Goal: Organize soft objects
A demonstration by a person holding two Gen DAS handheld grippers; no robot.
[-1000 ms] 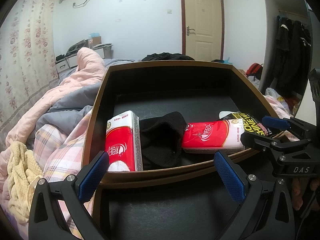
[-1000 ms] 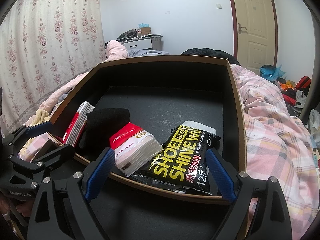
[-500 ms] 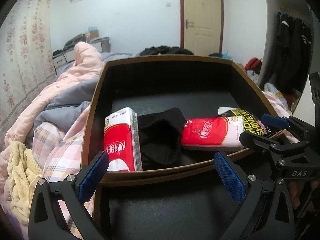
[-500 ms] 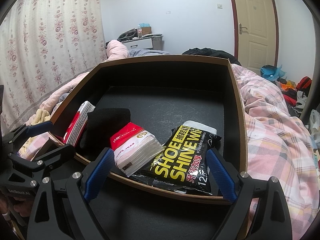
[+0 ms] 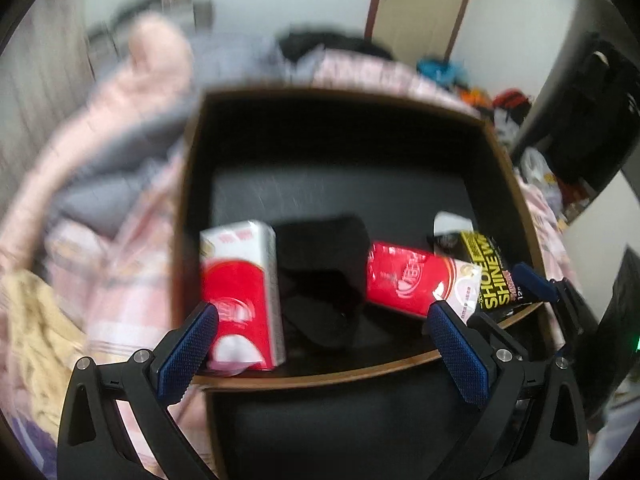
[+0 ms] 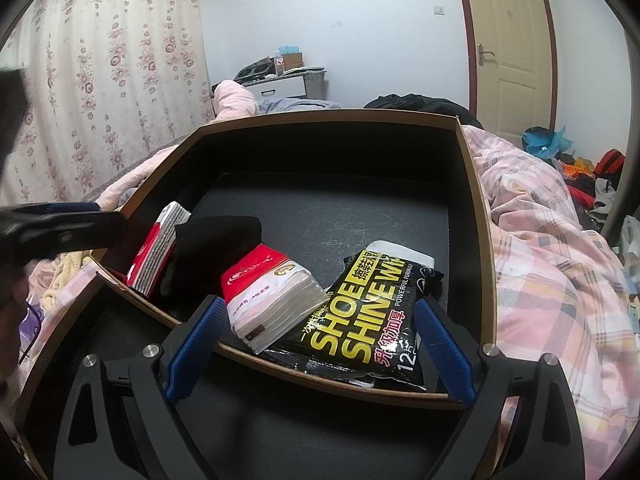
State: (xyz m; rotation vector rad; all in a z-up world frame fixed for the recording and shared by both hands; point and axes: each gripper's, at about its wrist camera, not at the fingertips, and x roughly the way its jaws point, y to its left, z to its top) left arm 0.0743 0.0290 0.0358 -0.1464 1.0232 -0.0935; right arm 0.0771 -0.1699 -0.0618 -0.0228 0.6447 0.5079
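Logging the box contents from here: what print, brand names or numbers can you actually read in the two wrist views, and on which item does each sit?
"SHOE SHINE WIP" (cut off), yellow, on the black wipes pack.
"POWERFUL FORMULA", small white, on the same pack.
"12", white, at its lower corner; the Chinese characters beside it I leave unread.
Flat red tissue pack: print too small to read.
Upright red tissue pack: blurred, unreadable.
Black cloth: no text.

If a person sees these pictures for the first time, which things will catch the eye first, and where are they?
The black pack with yellow SHOE SHINE letters stands out most, lying at the right front of the dark box. Left of it lies a red and white tissue pack, then a black cloth, then a second tissue pack standing by the left wall. Both grippers, left and right, are open and empty.
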